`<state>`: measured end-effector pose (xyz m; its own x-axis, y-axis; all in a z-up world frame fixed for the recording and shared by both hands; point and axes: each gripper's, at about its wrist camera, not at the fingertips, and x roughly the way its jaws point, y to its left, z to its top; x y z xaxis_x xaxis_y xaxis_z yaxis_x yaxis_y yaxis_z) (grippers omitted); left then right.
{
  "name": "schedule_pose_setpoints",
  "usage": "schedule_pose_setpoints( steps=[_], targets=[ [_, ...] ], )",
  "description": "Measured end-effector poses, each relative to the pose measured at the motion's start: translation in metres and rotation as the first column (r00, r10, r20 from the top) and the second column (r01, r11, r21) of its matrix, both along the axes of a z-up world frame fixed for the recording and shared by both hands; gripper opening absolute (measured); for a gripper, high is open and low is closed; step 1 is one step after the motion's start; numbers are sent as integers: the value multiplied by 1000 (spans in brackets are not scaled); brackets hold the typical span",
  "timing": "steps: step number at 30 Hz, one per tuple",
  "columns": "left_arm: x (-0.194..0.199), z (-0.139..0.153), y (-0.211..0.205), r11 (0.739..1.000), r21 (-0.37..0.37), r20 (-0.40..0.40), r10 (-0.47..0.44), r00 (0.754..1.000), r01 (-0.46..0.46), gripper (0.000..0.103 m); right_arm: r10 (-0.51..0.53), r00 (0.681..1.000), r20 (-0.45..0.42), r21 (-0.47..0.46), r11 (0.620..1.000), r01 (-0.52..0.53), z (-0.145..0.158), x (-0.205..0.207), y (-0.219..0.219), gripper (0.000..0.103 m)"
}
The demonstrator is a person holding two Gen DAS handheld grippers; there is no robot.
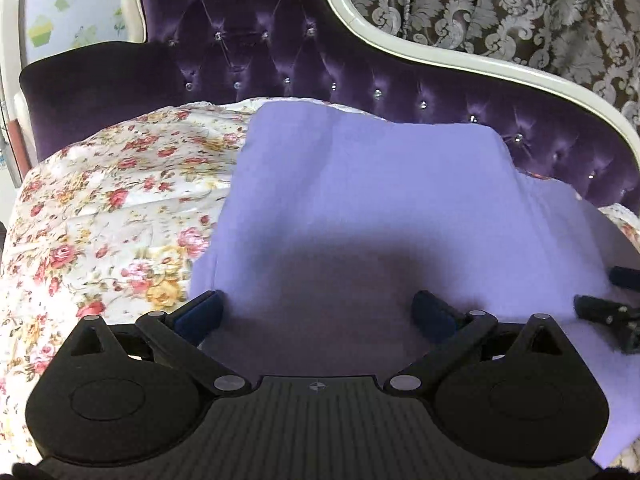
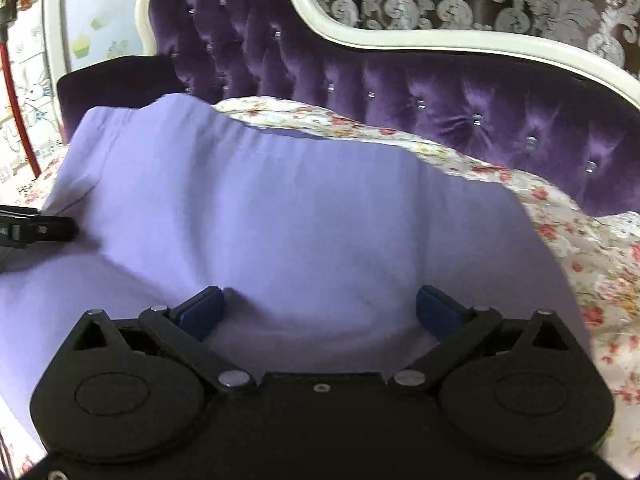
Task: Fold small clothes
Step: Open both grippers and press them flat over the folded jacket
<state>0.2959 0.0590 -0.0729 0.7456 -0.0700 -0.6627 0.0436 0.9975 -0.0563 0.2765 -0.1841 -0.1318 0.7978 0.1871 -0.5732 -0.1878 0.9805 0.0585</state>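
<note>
A pale lavender garment point(image 1: 360, 200) lies spread on a floral sheet point(image 1: 112, 208); it also fills the right wrist view point(image 2: 280, 220). My left gripper point(image 1: 320, 312) is open, its blue-padded fingers point(image 1: 208, 312) wide apart just above the garment's near left part. My right gripper point(image 2: 320, 308) is open, low over the garment's near right part, holding nothing. The right gripper's tips show at the right edge of the left wrist view point(image 1: 612, 300). The left gripper's black tip shows at the left edge of the right wrist view point(image 2: 48, 230).
A purple tufted headboard with a white frame point(image 1: 400, 64) rises behind the bed point(image 2: 440, 92). A dark purple cushion point(image 1: 92, 80) lies at the far left. Patterned curtains point(image 1: 520, 8) hang behind. The floral sheet extends right of the garment point(image 2: 592, 264).
</note>
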Motion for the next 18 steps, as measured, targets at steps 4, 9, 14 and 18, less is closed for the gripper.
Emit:
schedule_pose_setpoints(
  steps=[4, 9, 14, 18],
  targets=[
    [-1, 4, -2, 1000, 1, -4, -6, 1000, 6, 103, -67, 997, -24, 0, 998, 67, -1, 5, -23, 101],
    [-4, 5, -7, 999, 41, 11, -19, 1000, 18, 103, -124, 991, -47, 15, 992, 124, -2, 15, -50, 101],
    [1, -3, 2, 997, -72, -38, -28, 999, 25, 103, -106, 993, -51, 32, 994, 108, -6, 16, -54, 102],
    [0, -3, 2, 996, -82, -45, -33, 998, 29, 103, -91, 995, -50, 47, 995, 94, -7, 16, -58, 102]
  ],
)
